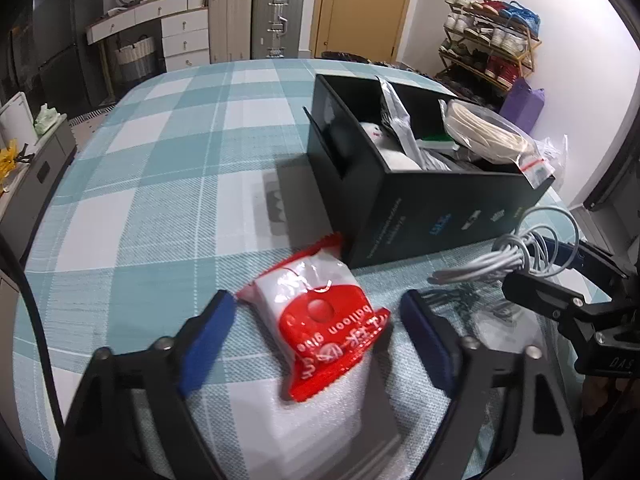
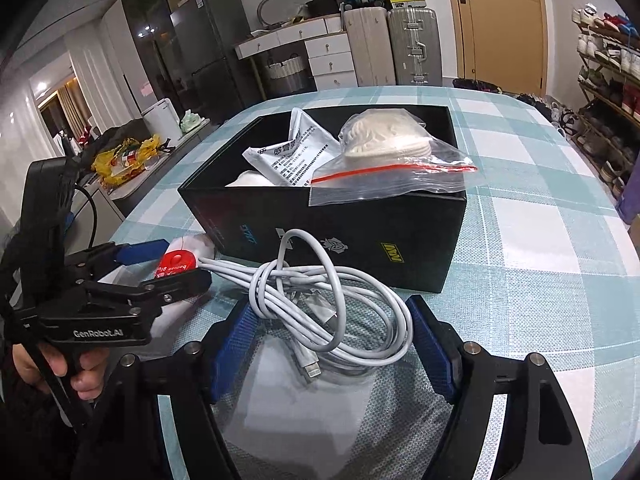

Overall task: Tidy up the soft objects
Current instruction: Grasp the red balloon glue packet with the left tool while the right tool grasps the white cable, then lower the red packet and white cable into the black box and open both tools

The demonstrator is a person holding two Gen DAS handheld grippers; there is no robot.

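Observation:
A red and white balloon-glue packet (image 1: 320, 320) lies on the checked tablecloth between the open fingers of my left gripper (image 1: 316, 324), untouched by either pad. It also shows in the right wrist view (image 2: 180, 260). A coiled white cable (image 2: 320, 300) lies between the open fingers of my right gripper (image 2: 332, 340); the cable also shows in the left wrist view (image 1: 520, 256). A black box (image 2: 360, 224) stands just behind both, holding a zip bag of cream material (image 2: 384, 148), a silver pouch (image 2: 296, 152) and white soft items.
The table (image 1: 160, 160) has a teal and white checked cloth. Suitcases (image 1: 256, 20), drawers and a shoe rack (image 1: 492, 44) stand beyond the far edge. A counter with a yellow bag (image 2: 120, 156) is to the left.

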